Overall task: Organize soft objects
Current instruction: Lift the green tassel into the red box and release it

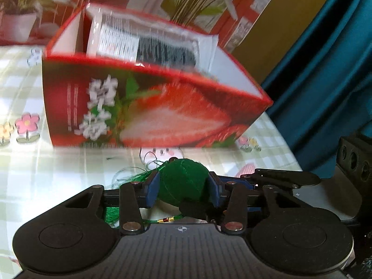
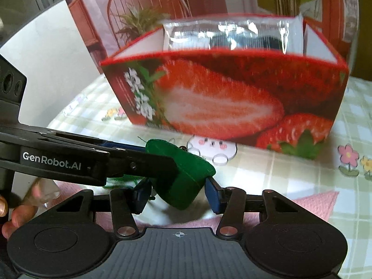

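A green felt pouch (image 1: 186, 179) with a green tassel hangs just above the checked tablecloth, in front of a red strawberry-printed box (image 1: 151, 107). My left gripper (image 1: 183, 187) is shut on it, blue pads against both its sides. In the right wrist view my right gripper (image 2: 177, 194) also has its pads against the green pouch (image 2: 188, 181). One finger (image 2: 139, 162) of the left gripper reaches in from the left and covers part of the pouch. The strawberry box (image 2: 232, 97) stands open-topped behind, with a clear plastic packet (image 2: 232, 37) upright inside.
A flat charm with a cartoon face (image 2: 211, 146) lies at the box's foot. A pink cloth (image 2: 313, 202) lies under my right gripper. A person's fingers (image 2: 14, 216) show at the lower left. A teal curtain (image 1: 325, 69) hangs past the table's right edge.
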